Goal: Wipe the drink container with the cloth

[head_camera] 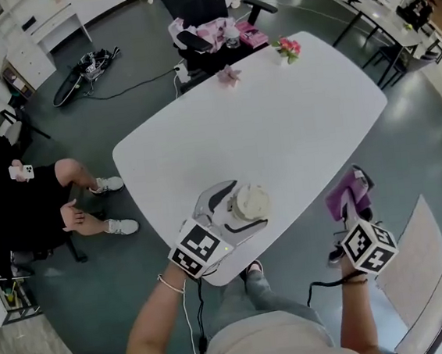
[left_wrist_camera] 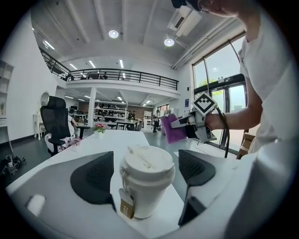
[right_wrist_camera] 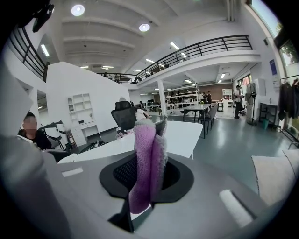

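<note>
Two hand-held grippers are poised at the near edge of a white table (head_camera: 293, 117), seen from above. The left gripper (head_camera: 247, 206) rests on the tabletop with its jaws spread to either side of the drink container (left_wrist_camera: 146, 181). This is a pale paper cup with a lid, standing upright near the table's near edge, with a small tea tag (left_wrist_camera: 126, 206) hanging down its side. A strip of table shows between the cup and each pad, so the jaws seem to bracket the cup rather than squeeze it, though the wide lens makes this hard to judge.

The right gripper (head_camera: 354, 194) hangs in the air just past the table's right edge, well apart from the cup. Its jaws are pressed together on a folded purple cloth (right_wrist_camera: 145, 154), which sticks up and droops out of the pinch.

Wiping has likely not begun; this looks like the approach. Next, the left jaws probably need to close enough to steady the cup. The right gripper must then carry the cloth across to touch the cup's side or lid without tipping it.
</note>
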{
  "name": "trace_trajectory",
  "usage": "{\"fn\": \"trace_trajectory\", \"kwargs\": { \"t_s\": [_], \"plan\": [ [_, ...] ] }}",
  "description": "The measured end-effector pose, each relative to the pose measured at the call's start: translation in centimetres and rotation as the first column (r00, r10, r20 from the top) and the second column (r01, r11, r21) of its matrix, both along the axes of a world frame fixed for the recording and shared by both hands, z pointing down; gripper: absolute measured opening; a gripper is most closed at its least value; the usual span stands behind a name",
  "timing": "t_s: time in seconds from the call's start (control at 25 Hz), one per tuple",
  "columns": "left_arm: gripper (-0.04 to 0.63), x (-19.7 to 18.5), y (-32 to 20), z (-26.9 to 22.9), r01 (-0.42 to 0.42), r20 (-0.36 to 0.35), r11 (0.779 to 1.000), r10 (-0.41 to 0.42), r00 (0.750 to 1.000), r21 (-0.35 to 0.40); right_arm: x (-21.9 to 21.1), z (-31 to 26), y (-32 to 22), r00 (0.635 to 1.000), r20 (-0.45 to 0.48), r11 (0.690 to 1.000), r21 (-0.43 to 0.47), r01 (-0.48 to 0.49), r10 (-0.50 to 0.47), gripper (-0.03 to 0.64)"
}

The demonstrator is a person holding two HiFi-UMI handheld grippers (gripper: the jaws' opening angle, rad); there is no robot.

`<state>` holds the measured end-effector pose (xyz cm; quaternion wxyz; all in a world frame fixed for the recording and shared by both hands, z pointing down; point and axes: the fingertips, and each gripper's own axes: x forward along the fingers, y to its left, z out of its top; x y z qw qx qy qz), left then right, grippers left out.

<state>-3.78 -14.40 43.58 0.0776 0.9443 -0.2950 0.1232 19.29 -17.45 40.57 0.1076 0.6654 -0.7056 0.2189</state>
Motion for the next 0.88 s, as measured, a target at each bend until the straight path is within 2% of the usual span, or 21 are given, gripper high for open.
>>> {"fn": "trace_trajectory", "kwargs": {
  "t_s": [0.6, 0.88],
  "plan": [
    [0.414, 0.7, -0.2, 1.2, -0.020, 0.023, 0.999, 0.019, 1.000, 0.035, -1.5, 1.5, -1.1, 0.998, 0.003, 0.998, -0.038, 0.056, -0.055, 0.066],
    [0.411, 0.7, -0.1, 1.2, -0.010, 0.007, 0.999, 0.010, 1.000, 0.053, -3.6, 1.1, -1.4, 0.990, -0.004, 0.990, -0.037, 0.137, -0.138, 0.066]
  ]
}}
